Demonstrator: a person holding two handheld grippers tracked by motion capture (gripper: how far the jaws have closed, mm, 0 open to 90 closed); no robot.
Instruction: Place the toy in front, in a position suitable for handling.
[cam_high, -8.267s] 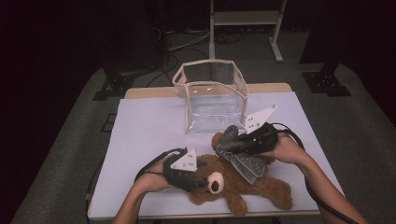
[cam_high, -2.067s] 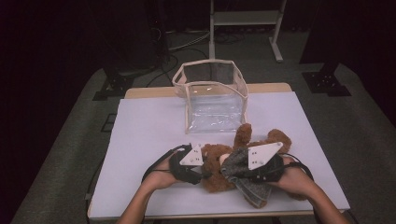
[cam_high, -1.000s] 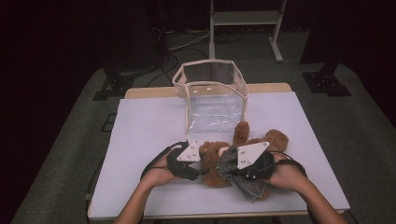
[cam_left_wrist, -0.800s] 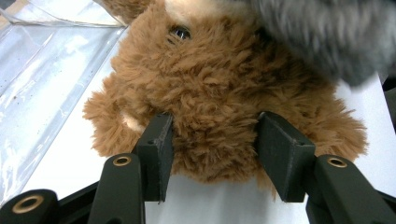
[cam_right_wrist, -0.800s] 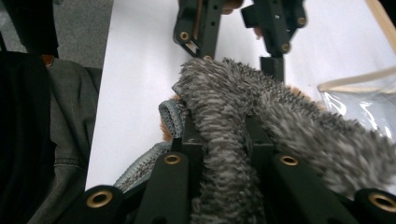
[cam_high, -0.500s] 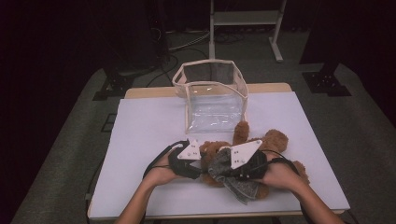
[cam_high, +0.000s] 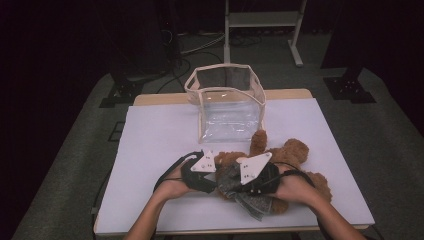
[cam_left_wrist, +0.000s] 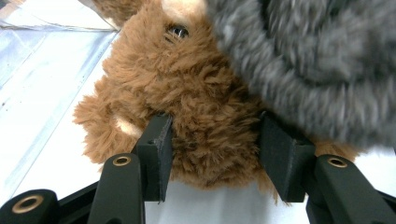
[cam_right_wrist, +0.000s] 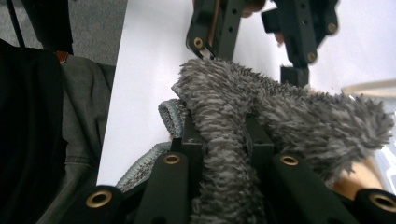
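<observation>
Compared with half a second ago, the right gripper (cam_high: 235, 181) has carried the fluffy grey knitted garment (cam_high: 250, 197) a little further toward 9 o'clock, so the cloth now lies over the head of the brown plush teddy bear (cam_high: 287, 155). The left gripper (cam_high: 214, 181) has kept its place.

In the left gripper view, the jaws press into the bear's furry head (cam_left_wrist: 205, 121) from both sides, so this tool is gripping the bear. In the right gripper view, the jaws are closed on a fold of the grey garment (cam_right_wrist: 224, 154).

I judge that the garment is being pulled over the head, and this step is only begun, because most of the cloth is bunched at the bear's head.

The bear lies on the white table cover (cam_high: 155, 135), at 5 o'clock from the clear plastic bag with beige trim (cam_high: 227, 102).

Count: one bear, one garment, one bag, two grippers.
</observation>
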